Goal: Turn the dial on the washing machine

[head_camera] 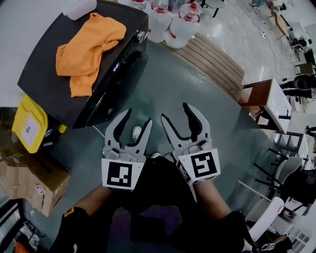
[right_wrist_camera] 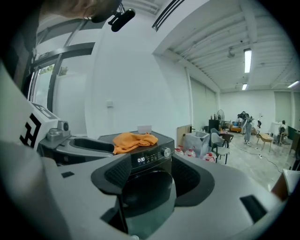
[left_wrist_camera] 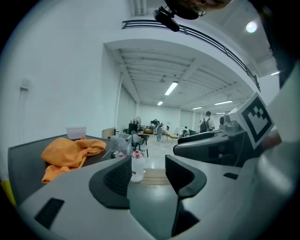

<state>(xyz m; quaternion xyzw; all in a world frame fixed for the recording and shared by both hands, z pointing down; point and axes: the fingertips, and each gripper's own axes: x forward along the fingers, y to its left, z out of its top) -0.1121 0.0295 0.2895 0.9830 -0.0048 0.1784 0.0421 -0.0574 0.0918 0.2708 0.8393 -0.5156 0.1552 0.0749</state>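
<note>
The black washing machine (head_camera: 74,64) stands at the upper left of the head view, with an orange cloth (head_camera: 89,44) lying on its top. Its silver dial (head_camera: 141,35) sits at the far end of the front panel, beyond the lit display (head_camera: 116,66). In the right gripper view the dial (right_wrist_camera: 165,152) shows right of the display (right_wrist_camera: 141,160), framed between the jaws. My left gripper (head_camera: 137,118) and right gripper (head_camera: 175,112) hang side by side over the floor, well short of the machine. Both are open with nothing between their fingers.
A white tub (head_camera: 79,7) rests on the machine's top. A yellow box (head_camera: 29,123) and a cardboard box (head_camera: 29,180) stand at the left. Water jugs (head_camera: 177,22) and a wooden platform (head_camera: 212,64) lie beyond the machine. A table (head_camera: 271,101) stands at the right.
</note>
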